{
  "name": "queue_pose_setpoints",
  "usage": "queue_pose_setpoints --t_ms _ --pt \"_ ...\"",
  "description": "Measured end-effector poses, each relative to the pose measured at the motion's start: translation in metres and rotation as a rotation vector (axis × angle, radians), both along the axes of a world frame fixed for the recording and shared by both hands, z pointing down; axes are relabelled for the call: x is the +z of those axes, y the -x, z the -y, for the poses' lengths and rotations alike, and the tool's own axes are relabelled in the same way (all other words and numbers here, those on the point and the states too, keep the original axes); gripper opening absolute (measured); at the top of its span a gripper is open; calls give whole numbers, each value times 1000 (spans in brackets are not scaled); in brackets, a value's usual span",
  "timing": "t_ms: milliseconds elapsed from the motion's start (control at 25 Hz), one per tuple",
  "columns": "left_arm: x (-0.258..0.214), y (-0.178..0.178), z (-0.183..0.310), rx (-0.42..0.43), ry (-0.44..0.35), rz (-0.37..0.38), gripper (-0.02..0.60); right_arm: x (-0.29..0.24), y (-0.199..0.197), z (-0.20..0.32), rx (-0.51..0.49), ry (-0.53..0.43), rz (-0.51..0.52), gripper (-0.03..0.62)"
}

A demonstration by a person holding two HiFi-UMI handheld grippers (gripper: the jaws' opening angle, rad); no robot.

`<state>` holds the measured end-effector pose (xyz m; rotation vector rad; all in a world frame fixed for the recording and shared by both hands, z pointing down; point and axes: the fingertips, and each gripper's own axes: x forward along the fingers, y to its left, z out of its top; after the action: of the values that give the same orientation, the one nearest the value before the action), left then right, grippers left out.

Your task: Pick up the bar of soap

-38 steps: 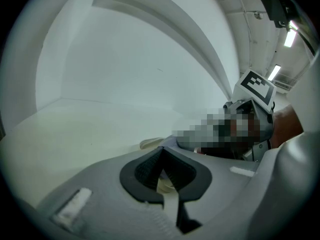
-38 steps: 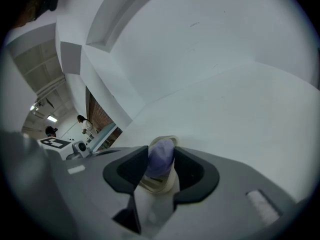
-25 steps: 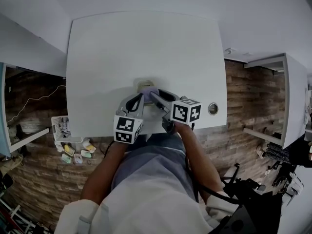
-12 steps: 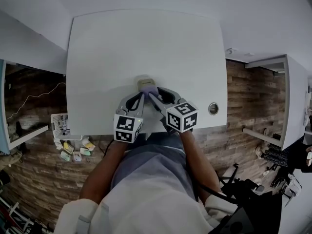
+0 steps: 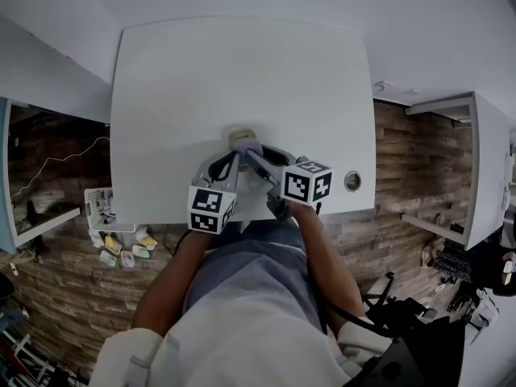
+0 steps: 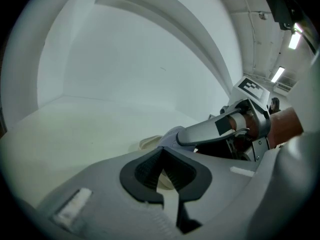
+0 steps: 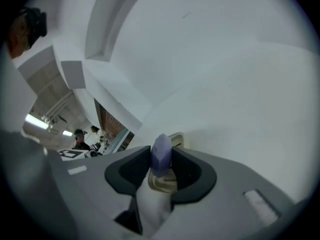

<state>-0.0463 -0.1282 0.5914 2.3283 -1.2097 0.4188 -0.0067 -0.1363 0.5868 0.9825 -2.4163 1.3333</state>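
The right gripper (image 7: 161,165) has just been closing its jaws, and they pinch the lavender bar of soap (image 7: 161,151). The bar stands on edge over a beige soap dish (image 7: 176,140) on the white table (image 5: 242,71). The left gripper (image 6: 163,160) rests just beside it, jaws together and holding nothing.

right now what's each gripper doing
left gripper: closed beside the soap dish, grip on it unclear
right gripper: just closed on the bar of soap

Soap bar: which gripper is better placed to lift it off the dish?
Right. The bar of soap stands between the jaws of the right gripper, which have just been closing onto it. The left gripper has its jaws together, short of the soap dish.
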Motion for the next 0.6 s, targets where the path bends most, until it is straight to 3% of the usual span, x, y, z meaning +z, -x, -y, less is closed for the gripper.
queue_pose_setpoints --t_ms 200,600 --pt "-2 0 1 -7 2 -11 3 0 -3 2 70 84 129 127" --pt "-4 -3 -1 -6 2 -38 3 1 -8 -3 136 186 274 123"
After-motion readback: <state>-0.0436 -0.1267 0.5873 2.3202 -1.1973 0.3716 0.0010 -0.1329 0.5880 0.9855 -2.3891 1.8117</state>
